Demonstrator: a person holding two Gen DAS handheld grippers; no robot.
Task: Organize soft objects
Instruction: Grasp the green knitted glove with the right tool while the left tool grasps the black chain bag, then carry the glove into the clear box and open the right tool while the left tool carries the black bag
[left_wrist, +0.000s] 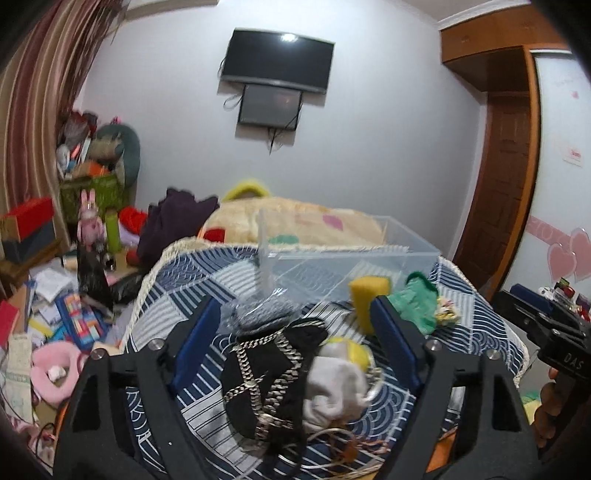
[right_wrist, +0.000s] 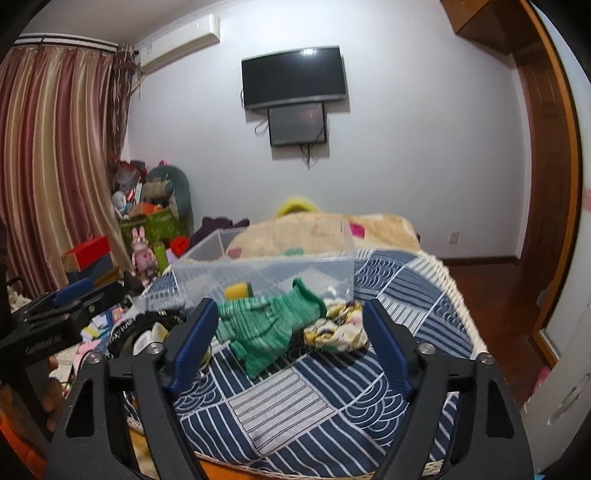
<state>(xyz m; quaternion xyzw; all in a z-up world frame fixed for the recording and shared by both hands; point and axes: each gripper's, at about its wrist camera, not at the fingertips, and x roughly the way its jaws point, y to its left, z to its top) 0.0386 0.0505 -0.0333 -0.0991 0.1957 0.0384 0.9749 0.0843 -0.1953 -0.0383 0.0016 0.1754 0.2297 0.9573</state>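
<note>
My left gripper (left_wrist: 295, 314) is open above a black cloth with silver chains (left_wrist: 266, 373) and a white-and-yellow sock bundle (left_wrist: 338, 380) on the blue patterned mat (left_wrist: 184, 280). A yellow sponge (left_wrist: 367, 297), a green knit glove (left_wrist: 415, 304) and a floral cloth (left_wrist: 447, 312) lie further right. A clear plastic bin (left_wrist: 351, 254) stands behind them. My right gripper (right_wrist: 288, 314) is open, with the green glove (right_wrist: 264, 328) and the floral cloth (right_wrist: 334, 328) between its fingers; the bin (right_wrist: 266, 266) and the sponge (right_wrist: 238, 291) are behind.
A beige blanket (left_wrist: 295, 218) lies behind the bin. Left of the bed the floor is cluttered with books, boxes and toys (left_wrist: 55, 317). A wooden door (left_wrist: 498, 184) is at the right. The other gripper shows at the edge of each view (right_wrist: 55, 314).
</note>
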